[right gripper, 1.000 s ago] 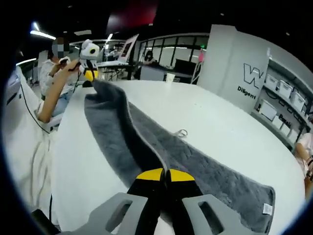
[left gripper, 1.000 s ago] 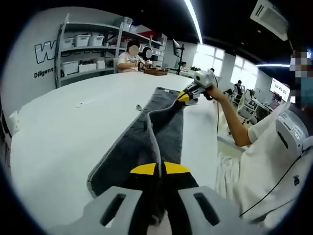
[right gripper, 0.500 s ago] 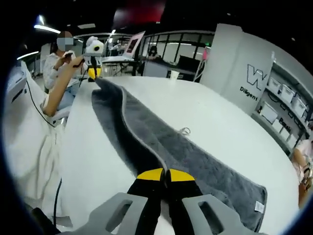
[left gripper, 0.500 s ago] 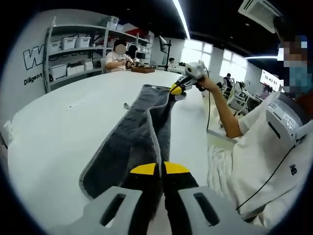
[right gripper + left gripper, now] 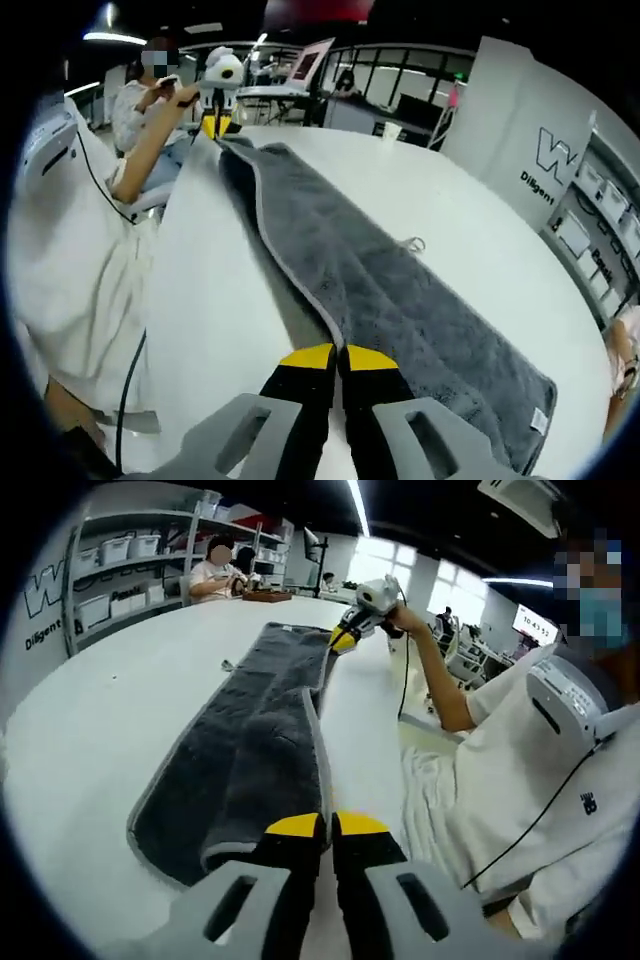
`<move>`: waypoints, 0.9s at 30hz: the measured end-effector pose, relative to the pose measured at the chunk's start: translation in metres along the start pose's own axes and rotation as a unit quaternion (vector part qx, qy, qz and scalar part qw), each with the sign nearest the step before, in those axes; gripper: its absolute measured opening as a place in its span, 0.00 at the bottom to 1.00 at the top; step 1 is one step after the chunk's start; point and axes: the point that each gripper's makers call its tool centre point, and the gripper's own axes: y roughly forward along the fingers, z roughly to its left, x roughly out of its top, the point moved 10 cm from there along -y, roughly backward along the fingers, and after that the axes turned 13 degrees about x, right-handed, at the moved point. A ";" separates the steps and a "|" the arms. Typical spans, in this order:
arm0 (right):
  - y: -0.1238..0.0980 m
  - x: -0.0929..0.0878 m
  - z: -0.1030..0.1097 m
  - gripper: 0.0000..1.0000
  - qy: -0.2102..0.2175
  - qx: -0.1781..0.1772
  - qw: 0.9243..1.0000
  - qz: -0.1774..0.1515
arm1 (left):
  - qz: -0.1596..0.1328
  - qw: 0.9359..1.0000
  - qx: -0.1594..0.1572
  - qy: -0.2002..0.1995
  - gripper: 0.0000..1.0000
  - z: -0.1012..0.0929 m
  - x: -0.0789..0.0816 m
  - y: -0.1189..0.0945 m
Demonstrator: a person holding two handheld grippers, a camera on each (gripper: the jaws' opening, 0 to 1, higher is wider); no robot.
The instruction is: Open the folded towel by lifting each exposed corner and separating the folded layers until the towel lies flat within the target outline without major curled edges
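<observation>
A long grey towel (image 5: 255,730) with a pale border lies stretched lengthwise on the white table (image 5: 90,710). My left gripper (image 5: 327,825) is shut on the towel's near edge, yellow tips pressed together. At the far end my right gripper (image 5: 343,640), held by a person's hand, pinches the other end. In the right gripper view the right gripper (image 5: 335,355) is shut on the towel (image 5: 400,300), and the left gripper (image 5: 214,128) grips the far end. The pinched edge is raised as a ridge along the towel. A hanging loop (image 5: 410,243) sticks out at the far long edge.
The person (image 5: 540,760) in a white shirt sits at the table's edge beside the towel, a cable hanging from the gripper. Shelves with white bins (image 5: 110,580) stand behind the table. Two people (image 5: 225,570) sit at the far end.
Both grippers have carried the pinched edge sideways toward the person's side of the table, so the towel lies wider and flatter. Both stay shut on it.
</observation>
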 end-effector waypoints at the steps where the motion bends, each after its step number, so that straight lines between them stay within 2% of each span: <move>1: -0.002 -0.001 0.001 0.00 -0.003 0.001 1.000 0.001 | -0.009 1.000 -0.006 0.005 0.04 -0.002 0.001 -0.001; 3: -0.005 -0.004 0.003 0.00 -0.004 0.003 1.000 -0.004 | 0.000 1.000 -0.017 -0.015 0.03 -0.004 0.000 -0.001; 7: -0.006 -0.013 -0.002 0.00 0.011 0.002 1.000 0.005 | 0.018 0.999 -0.025 -0.008 0.03 -0.004 -0.005 0.002; 9: -0.006 -0.014 -0.004 0.00 0.012 -0.002 1.000 0.009 | 0.012 0.998 -0.061 0.003 0.02 -0.010 -0.005 0.003; 10: -0.005 -0.016 -0.004 0.00 0.014 0.002 1.000 0.010 | 0.008 0.996 -0.091 -0.005 0.02 -0.016 -0.005 0.004; 11: -0.005 -0.018 -0.003 0.00 0.022 0.007 1.000 0.013 | 0.011 0.995 -0.103 -0.013 0.02 -0.019 -0.006 0.004; 15: -0.002 -0.029 0.000 0.00 0.051 0.016 0.998 0.041 | 0.025 0.995 -0.093 -0.001 0.02 -0.018 -0.009 0.008; 21: 0.001 -0.029 0.008 0.00 0.040 0.038 0.997 0.045 | 0.028 0.995 -0.094 -0.022 0.03 -0.012 -0.015 0.007; 24: 0.001 -0.024 0.011 0.00 0.022 0.034 0.998 0.048 | 0.045 0.993 -0.102 -0.041 0.05 -0.013 -0.021 0.011; 25: 0.000 -0.021 0.012 0.00 0.010 0.033 0.998 0.050 | 0.052 0.992 -0.110 -0.040 0.09 -0.016 -0.023 0.013; 26: -0.001 -0.018 0.013 0.00 -0.003 0.035 0.998 0.047 | 0.048 0.991 -0.116 -0.035 0.12 -0.017 -0.023 0.013; 27: -0.001 -0.013 0.018 0.00 -0.010 0.046 0.998 0.028 | 0.046 0.992 -0.117 -0.031 0.15 -0.019 -0.022 0.013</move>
